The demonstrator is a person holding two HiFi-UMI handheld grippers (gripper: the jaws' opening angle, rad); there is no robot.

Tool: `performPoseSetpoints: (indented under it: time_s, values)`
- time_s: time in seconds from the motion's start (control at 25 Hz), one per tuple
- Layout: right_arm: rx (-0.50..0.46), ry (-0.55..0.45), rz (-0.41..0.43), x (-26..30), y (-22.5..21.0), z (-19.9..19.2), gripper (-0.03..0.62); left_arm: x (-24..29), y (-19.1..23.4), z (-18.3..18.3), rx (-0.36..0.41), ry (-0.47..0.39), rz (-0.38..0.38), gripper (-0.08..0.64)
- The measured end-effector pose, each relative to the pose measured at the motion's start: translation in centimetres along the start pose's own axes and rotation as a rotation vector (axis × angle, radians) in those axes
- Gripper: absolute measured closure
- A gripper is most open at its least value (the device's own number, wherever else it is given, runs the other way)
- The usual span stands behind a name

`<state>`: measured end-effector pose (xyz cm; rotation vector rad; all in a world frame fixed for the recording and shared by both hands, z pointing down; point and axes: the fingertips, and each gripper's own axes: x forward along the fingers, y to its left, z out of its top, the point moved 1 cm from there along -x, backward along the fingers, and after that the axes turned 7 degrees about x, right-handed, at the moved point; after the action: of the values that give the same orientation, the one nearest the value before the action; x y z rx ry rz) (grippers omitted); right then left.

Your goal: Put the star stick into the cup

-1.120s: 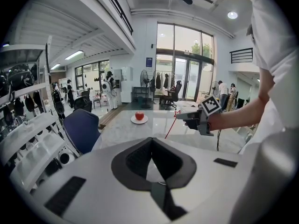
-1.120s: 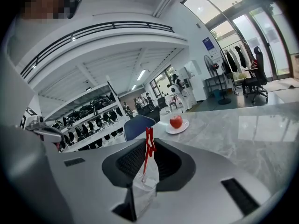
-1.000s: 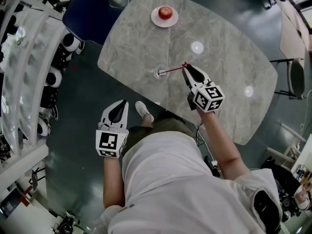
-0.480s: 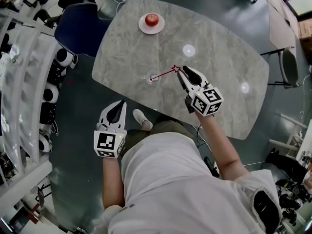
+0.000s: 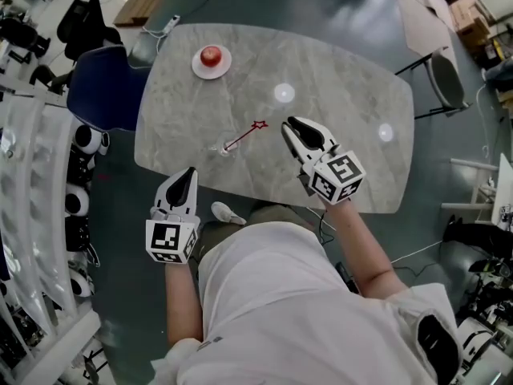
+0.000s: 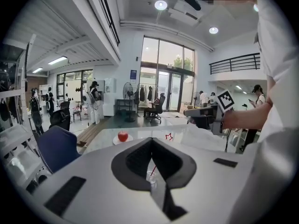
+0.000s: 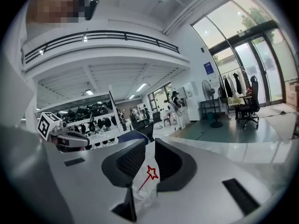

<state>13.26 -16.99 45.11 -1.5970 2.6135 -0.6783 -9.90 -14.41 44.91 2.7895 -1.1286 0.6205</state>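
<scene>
Seen from above, a person in a white shirt (image 5: 272,295) stands at the near edge of a grey marble-patterned table (image 5: 345,79), holding a two-jaw gripper in each hand. A small clear cup (image 5: 224,149) stands on the table near that edge. The red star stick (image 5: 243,136) has its lower end in the cup and leans out over the rim, with its outlined star at the raised end pointing towards the right gripper (image 5: 291,123). The right gripper hovers above the table, apart from the star. Its jaws have just been closing but stand released, with a gap between them. Nothing is gripped, and the right gripper view shows the stick and cup only in the distance through that gap. The left gripper (image 5: 191,171) is held off the table, just past its near edge and apart from the cup. Its jaw tips are clenched together on nothing, and the cup shows farther off on the table beyond them. At the far side of the table a red apple (image 5: 211,54) sits on a small white plate (image 5: 196,65). A dark blue chair (image 5: 100,91) stands beside the table's left end.
</scene>
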Motion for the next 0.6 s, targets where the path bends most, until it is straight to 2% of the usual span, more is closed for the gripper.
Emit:
performPoseSetpoints:
  time_s: [0.32,0.6]
  values:
    - [-0.077,-0.087,-0.026,-4.5,2.4,4.2,0.545,2.7,-1.8,4.6,0.072,-0.108,-0.124,0.56]
    - [-0.165,-0.116,-0.075,-7.6,4.4,5.2,0.572,4.0,-4.1,7.9,0.145,-0.19,-0.226,0.56]
